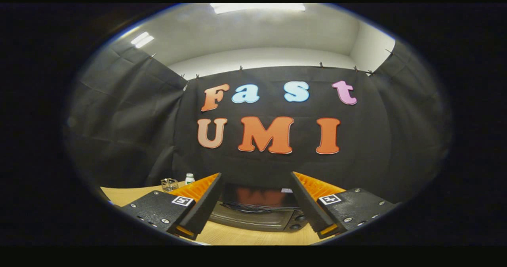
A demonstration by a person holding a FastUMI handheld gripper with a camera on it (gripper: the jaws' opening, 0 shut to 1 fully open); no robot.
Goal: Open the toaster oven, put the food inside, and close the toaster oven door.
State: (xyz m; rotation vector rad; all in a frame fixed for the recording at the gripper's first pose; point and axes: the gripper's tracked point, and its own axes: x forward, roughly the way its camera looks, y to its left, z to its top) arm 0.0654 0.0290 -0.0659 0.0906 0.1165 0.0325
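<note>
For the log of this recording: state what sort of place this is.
Probably a cloth-walled recording booth rather than a kitchen: black cloth walls are clipped up under a plain white ceiling, and a dark toaster oven, door closed, sits on a light wooden table between the open claw's fingers.

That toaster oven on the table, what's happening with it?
Nothing has touched it yet. The hand-held gripper is open, its fingers spread apart with the toaster oven seen between them and a little beyond. The oven's door looks closed. It sits on a wooden table, where a small white bottle stands off to the side.
</note>
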